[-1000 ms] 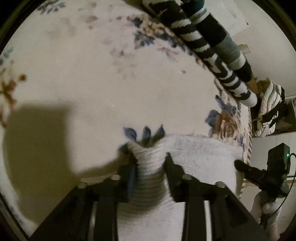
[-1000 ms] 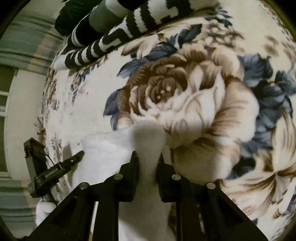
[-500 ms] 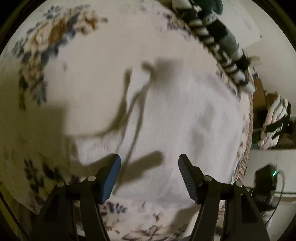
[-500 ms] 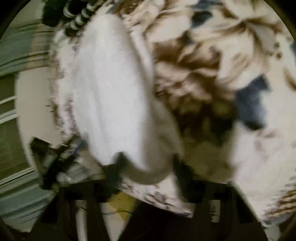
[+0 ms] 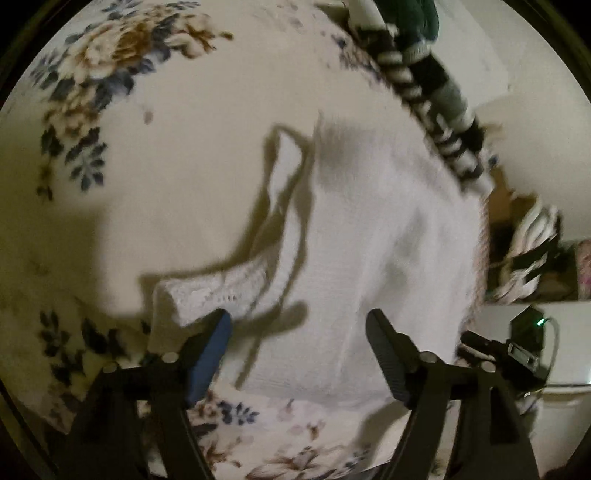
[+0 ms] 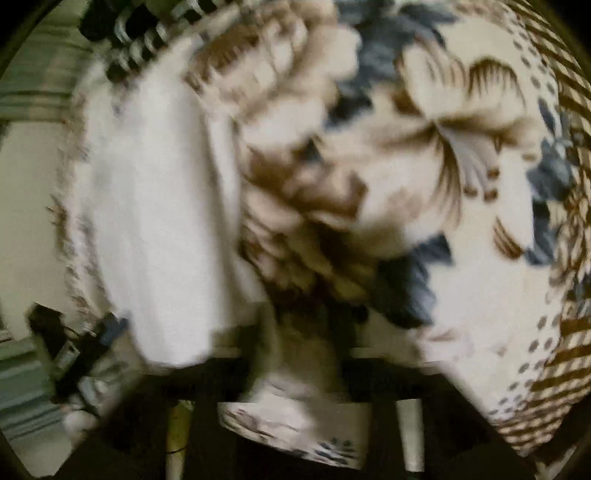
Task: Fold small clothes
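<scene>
The white knitted garment (image 5: 369, 229) lies spread flat on a floral blanket (image 5: 166, 155), filling the middle and right of the left wrist view. A ribbed cuff or sleeve end (image 5: 210, 291) sticks out from its left side toward the lower left, folded partly over itself, and thin dark shadows of the tool cross the cloth beside it. In the right wrist view the same garment (image 6: 155, 206) appears as a long white shape on the left half of the frame, heavily blurred, with the blanket's large brown rose and blue leaves (image 6: 369, 155) to its right.

The left gripper (image 5: 299, 343) hangs just above the near edge of the garment. Its jaws have just been opening and now stand spread wide, with nothing pinched between them; the blue pad of the left finger (image 5: 210, 354) sits close to the ribbed cuff, though whether it touches is unclear.

The right gripper (image 6: 295, 354) is smeared by motion blur. Its jaws have just been opening and look spread, with cloth showing in the gap between the dark fingers; whether they press on it cannot be made out.

Along the far edge of the blanket lie black-and-white striped socks (image 5: 436, 122) and a dark green piece (image 5: 410, 22). More striped clothing (image 5: 532, 251) is piled off to the right beyond the blanket's edge.
</scene>
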The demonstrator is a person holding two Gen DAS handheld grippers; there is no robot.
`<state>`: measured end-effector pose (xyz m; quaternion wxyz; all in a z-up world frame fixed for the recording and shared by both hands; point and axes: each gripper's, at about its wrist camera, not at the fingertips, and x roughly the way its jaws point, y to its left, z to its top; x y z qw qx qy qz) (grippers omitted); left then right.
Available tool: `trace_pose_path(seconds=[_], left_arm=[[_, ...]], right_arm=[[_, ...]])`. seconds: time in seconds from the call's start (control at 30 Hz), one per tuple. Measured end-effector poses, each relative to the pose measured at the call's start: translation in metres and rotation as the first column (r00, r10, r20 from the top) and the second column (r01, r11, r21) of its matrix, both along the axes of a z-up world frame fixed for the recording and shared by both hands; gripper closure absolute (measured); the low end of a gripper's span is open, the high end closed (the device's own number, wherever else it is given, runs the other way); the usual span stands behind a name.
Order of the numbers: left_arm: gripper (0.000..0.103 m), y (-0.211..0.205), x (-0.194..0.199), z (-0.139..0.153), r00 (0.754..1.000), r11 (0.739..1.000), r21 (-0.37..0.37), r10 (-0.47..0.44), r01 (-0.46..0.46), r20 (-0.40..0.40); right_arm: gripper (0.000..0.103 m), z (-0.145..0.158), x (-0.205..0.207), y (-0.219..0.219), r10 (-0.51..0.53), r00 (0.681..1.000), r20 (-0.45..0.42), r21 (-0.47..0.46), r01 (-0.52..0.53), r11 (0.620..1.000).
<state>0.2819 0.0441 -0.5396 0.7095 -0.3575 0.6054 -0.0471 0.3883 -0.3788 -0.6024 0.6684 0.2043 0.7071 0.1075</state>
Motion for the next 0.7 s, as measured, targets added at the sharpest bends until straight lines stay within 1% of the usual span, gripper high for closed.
trace_pose_path(seconds=[0.03, 0.1, 0.17, 0.23, 0.27, 0.3, 0.33, 0.37, 0.4, 0.47, 0.5, 0.57, 0.63, 0.7], left_arm=[[0.028, 0.006, 0.004, -0.007, 1.000, 1.000, -0.019, 0.021, -0.021, -0.001], [0.027, 0.013, 0.015, -0.021, 0.999, 0.996, -0.079, 0.047, -0.047, 0.003], [0.027, 0.014, 0.031, -0.033, 0.999, 0.991, -0.127, 0.040, -0.037, 0.017], [0.027, 0.011, 0.049, -0.043, 1.000, 0.994, -0.111, -0.002, 0.005, 0.023], [0.027, 0.008, 0.058, -0.052, 1.000, 0.992, -0.123, -0.028, 0.029, 0.013], [0.027, 0.005, 0.065, -0.058, 0.999, 0.992, -0.119, -0.043, 0.043, -0.002], [0.025, 0.007, 0.064, -0.055, 0.999, 0.992, -0.118, -0.051, 0.051, 0.000], [0.018, 0.006, 0.066, -0.056, 0.998, 0.990, -0.128, -0.059, 0.060, 0.011], [0.016, 0.003, 0.064, -0.054, 0.997, 0.989, -0.130, -0.069, 0.072, 0.023], [0.016, -0.004, 0.066, -0.051, 0.995, 0.990, -0.102, -0.094, 0.097, 0.037], [0.016, -0.005, 0.065, -0.050, 0.994, 0.989, -0.103, -0.097, 0.102, 0.049], [0.017, -0.009, 0.065, -0.048, 0.993, 0.986, -0.134, -0.093, 0.103, 0.077], [0.017, -0.019, 0.066, -0.044, 0.988, 0.975, -0.187, -0.105, 0.124, 0.111], [0.017, -0.035, 0.072, -0.041, 0.981, 0.967, -0.194, -0.144, 0.168, 0.129]], right_arm=[[0.019, 0.001, 0.002, 0.001, 0.001, 1.000, 0.012, 0.046, -0.001, 0.999], [0.019, -0.002, 0.009, 0.008, 0.018, 1.000, 0.012, 0.098, -0.019, 0.995], [0.019, -0.010, 0.017, 0.019, 0.041, 0.999, 0.009, 0.146, -0.042, 0.988], [0.019, -0.020, 0.025, 0.029, 0.075, 0.997, 0.008, 0.183, -0.075, 0.980], [0.019, -0.023, 0.028, 0.034, 0.093, 0.996, 0.009, 0.190, -0.093, 0.978], [0.019, -0.027, 0.030, 0.046, 0.108, 0.994, 0.007, 0.192, -0.108, 0.975], [0.019, -0.033, 0.034, 0.052, 0.123, 0.992, 0.004, 0.191, -0.121, 0.974], [0.019, -0.039, 0.037, 0.058, 0.137, 0.991, -0.002, 0.194, -0.134, 0.972], [0.019, -0.044, 0.041, 0.061, 0.148, 0.989, -0.007, 0.199, -0.144, 0.969], [0.019, -0.054, 0.045, 0.068, 0.171, 0.985, -0.010, 0.215, -0.165, 0.963], [0.019, -0.057, 0.048, 0.073, 0.181, 0.983, -0.010, 0.222, -0.174, 0.959], [0.019, -0.065, 0.054, 0.079, 0.200, 0.980, -0.010, 0.260, -0.191, 0.946], [0.019, -0.075, 0.059, 0.086, 0.211, 0.977, -0.014, 0.307, -0.196, 0.931], [0.017, -0.084, 0.064, 0.097, 0.224, 0.974, -0.017, 0.350, -0.204, 0.914]])
